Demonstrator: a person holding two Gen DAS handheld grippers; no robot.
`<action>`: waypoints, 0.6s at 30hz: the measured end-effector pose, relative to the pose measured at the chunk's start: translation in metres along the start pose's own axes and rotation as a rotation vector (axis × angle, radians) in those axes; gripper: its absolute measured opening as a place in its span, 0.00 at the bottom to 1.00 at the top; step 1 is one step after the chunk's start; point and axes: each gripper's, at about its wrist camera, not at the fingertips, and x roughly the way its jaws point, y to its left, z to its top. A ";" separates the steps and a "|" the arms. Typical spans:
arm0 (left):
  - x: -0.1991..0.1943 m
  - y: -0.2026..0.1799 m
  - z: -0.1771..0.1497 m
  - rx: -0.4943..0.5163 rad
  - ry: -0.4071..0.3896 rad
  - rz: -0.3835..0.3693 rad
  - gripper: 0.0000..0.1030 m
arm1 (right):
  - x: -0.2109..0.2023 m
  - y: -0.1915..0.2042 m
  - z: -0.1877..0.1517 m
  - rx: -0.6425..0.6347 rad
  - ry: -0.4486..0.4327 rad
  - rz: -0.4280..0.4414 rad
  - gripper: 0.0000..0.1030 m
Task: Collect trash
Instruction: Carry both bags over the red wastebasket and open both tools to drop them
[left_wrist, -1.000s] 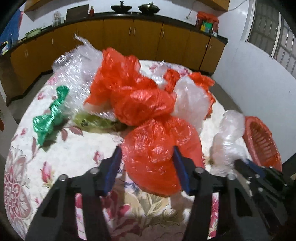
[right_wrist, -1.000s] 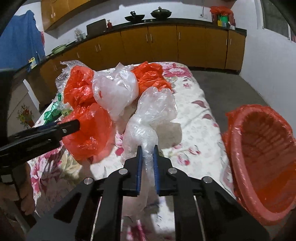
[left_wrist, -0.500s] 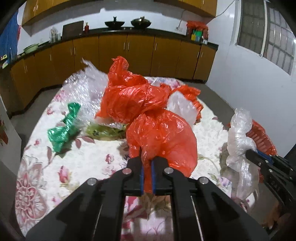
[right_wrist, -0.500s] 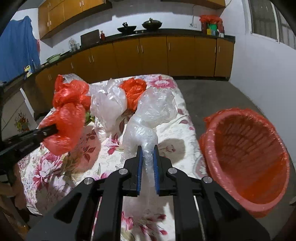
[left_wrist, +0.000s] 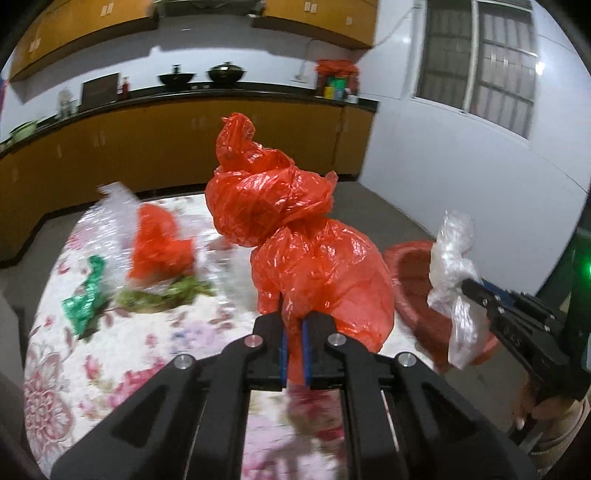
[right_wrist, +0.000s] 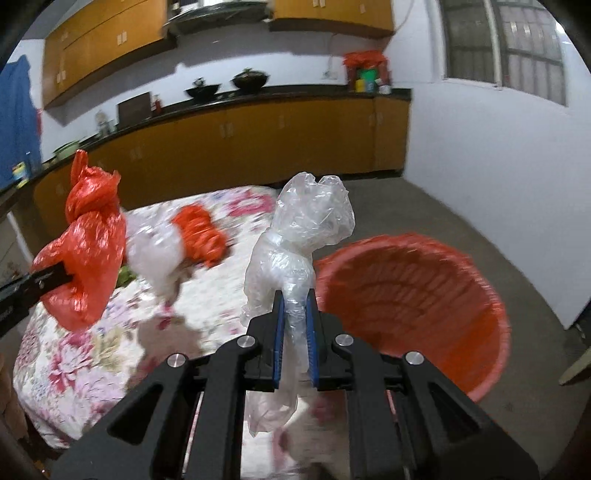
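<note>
**Ana:** Over the flowery tabletop (left_wrist: 85, 354), what do you have in your left gripper (left_wrist: 294, 341)?

**Me:** I have the big crinkly orange-red plastic bag (left_wrist: 306, 240). My left jaws have squeezed shut on a thin fold at its bottom. The bag is up in the air above the tabletop, with its knotted top sticking up.

**Ana:** And your right gripper (right_wrist: 294, 330)?

**Me:** My right jaws are nearly closed too. They pinch the twisted neck of a clear see-through plastic bag (right_wrist: 299, 236). The puffy part stands above the jaws and a loose tail hangs down under them.

**Ana:** Where is the bin?

**Me:** I see the round red plastic basket (right_wrist: 417, 295) on the grey floor, just beside the tabletop edge. From my right camera it is to the right of the clear bag. Its mouth faces up and toward me.

**Ana:** What trash lies on the tabletop?

**Me:** I see a smaller orange-red crumpled bag (left_wrist: 159, 245), a shiny clear bubbly sheet (left_wrist: 114, 210) next to it, a green crinkly wrapper (left_wrist: 83, 295) near the left edge, and a flat olive-green wrapper (left_wrist: 162, 293) in front of the smaller orange bag. They look blurry.

**Ana:** Can you see both grippers at once?

**Me:** Yes. My left camera shows the right gripper at the right side, with the clear bag above the basket's rim.
</note>
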 end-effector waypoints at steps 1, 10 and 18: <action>0.003 -0.009 0.001 0.010 0.004 -0.020 0.07 | -0.002 -0.006 0.001 0.008 -0.006 -0.016 0.11; 0.040 -0.075 0.003 0.085 0.047 -0.158 0.07 | -0.018 -0.073 0.009 0.140 -0.036 -0.139 0.11; 0.073 -0.121 0.008 0.134 0.073 -0.236 0.07 | -0.018 -0.103 0.008 0.200 -0.047 -0.200 0.11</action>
